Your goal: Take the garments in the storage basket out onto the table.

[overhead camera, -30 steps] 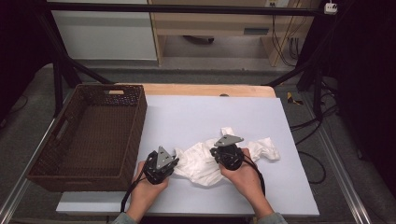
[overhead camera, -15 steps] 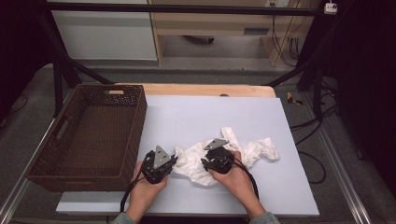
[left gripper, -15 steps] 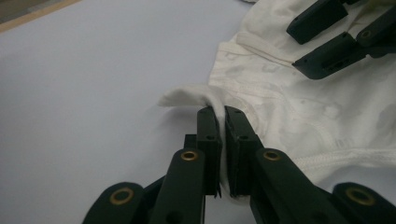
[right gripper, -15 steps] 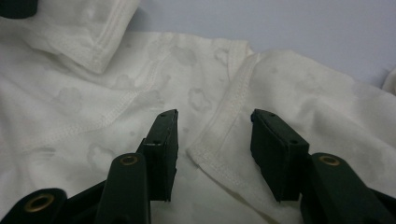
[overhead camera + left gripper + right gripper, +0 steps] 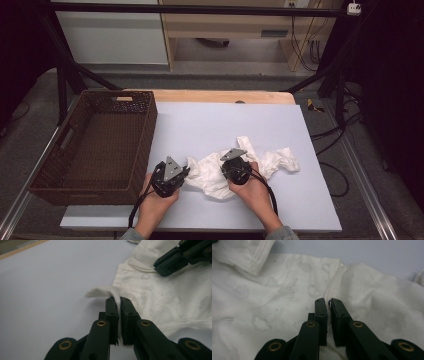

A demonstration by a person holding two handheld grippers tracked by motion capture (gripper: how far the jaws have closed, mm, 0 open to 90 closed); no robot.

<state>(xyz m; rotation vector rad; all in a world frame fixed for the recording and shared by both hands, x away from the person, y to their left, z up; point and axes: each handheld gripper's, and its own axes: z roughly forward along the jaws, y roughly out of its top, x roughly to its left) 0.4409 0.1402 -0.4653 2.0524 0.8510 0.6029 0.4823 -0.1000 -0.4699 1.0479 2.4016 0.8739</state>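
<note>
A crumpled white garment [image 5: 210,172] with a faint cloud print lies on the grey mat [image 5: 225,120], near its front edge. My left gripper [image 5: 186,172] sits at the garment's left edge. Its jaws are shut on a hem fold [image 5: 118,300], and white cloth [image 5: 162,295] spreads out to the right. My right gripper [image 5: 226,169] rests on the middle of the garment, also seen across the cloth [image 5: 160,266]. Its jaws have just closed; they stand nearly together over a seam [image 5: 329,301] and pinch the fabric [image 5: 274,290].
A dark woven basket [image 5: 145,135] stands at the left of the mat, close to my left hand. A strip of wooden tabletop [image 5: 220,96] runs behind the mat. Cables [image 5: 325,145] hang beyond the right edge.
My right gripper has shifted a little left and toward the front edge on the garment. The left gripper has kept its place and its hold on the hem.
</note>
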